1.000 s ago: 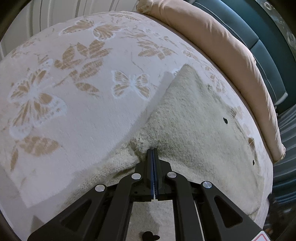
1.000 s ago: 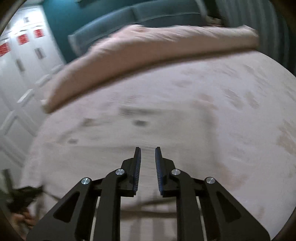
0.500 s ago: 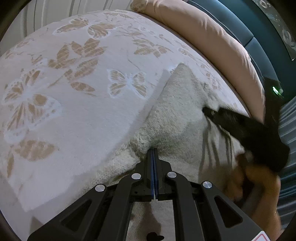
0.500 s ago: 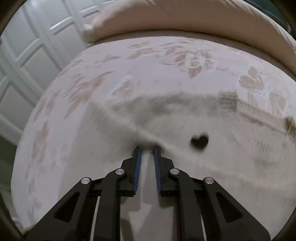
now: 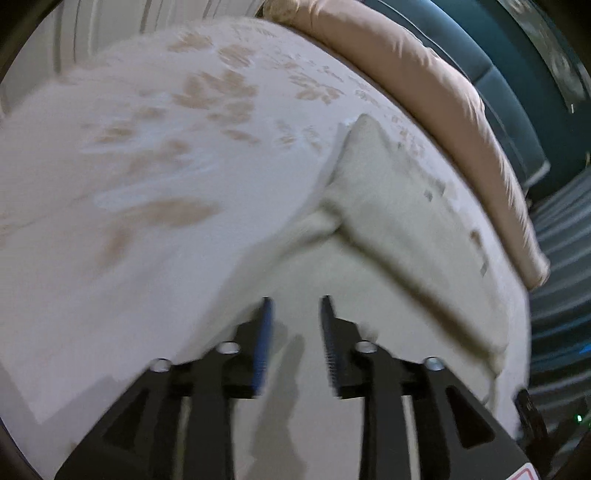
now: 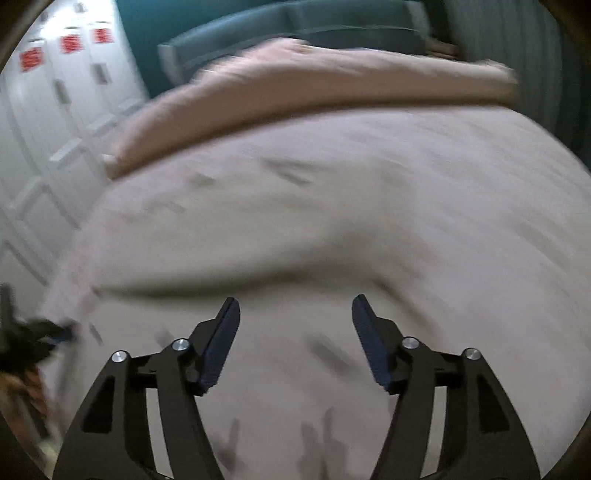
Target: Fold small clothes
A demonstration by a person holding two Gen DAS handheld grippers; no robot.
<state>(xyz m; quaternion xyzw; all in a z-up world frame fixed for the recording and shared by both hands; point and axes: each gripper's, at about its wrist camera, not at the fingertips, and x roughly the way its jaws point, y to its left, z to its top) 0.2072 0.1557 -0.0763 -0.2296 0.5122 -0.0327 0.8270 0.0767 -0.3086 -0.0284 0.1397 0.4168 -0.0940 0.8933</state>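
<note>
A cream knitted garment point(image 5: 399, 236) lies on the bed, with a fold ridge running from its far corner toward the lower right. My left gripper point(image 5: 295, 306) is open and empty, just above the garment's near part. In the right wrist view the garment point(image 6: 295, 258) is a blurred pale shape with a raised fold across the middle. My right gripper point(image 6: 295, 306) is wide open and empty above it. Both views are motion-blurred.
The bedspread point(image 5: 155, 177) has tan butterfly and leaf prints. A long pink bolster point(image 5: 436, 99) lies along the far edge, also in the right wrist view point(image 6: 314, 81). A teal headboard point(image 6: 295, 26) stands behind it. White cabinet doors point(image 6: 44, 110) stand at the left.
My left gripper was shut on the garment's edge and has opened, letting it go. My right gripper has opened wider and swung back over the bed. The garment now shows a new fold.
</note>
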